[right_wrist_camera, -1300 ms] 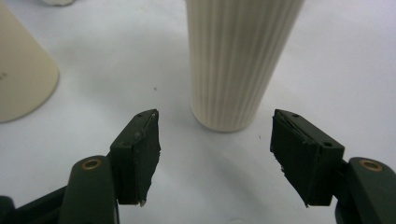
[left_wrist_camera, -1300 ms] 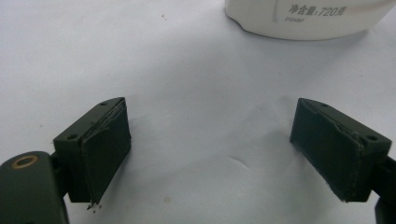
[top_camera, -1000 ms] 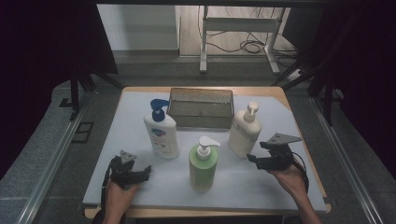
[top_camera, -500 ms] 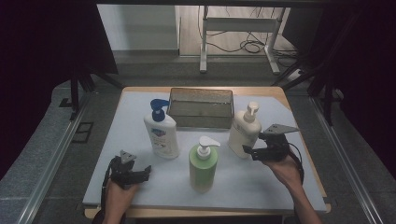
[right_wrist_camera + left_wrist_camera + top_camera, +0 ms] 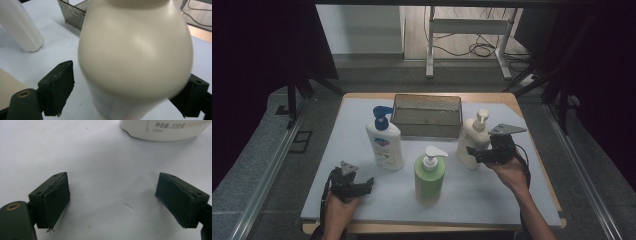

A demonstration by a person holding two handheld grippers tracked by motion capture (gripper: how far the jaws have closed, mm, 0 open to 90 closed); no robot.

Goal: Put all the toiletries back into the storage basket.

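A cream pump bottle stands upright at the right of the white mat. My right gripper is at its lower body, level with the table. In the right gripper view the cream bottle sits between the jaws of my right gripper. They have just been opening, and a gap shows beside the left pad. A white bottle with a blue pump and a green pump bottle stand further left. My left gripper rests open and empty at the front left, its pads wide apart.
A dark mesh basket stands at the back of the mat, behind the bottles, and its corner lies just past the cream bottle. The base of the white bottle is ahead of my left gripper. A person's hands hold both grippers.
My right gripper has moved left and slightly up, from beside the cream bottle to around its lower body. The left gripper has stayed still.
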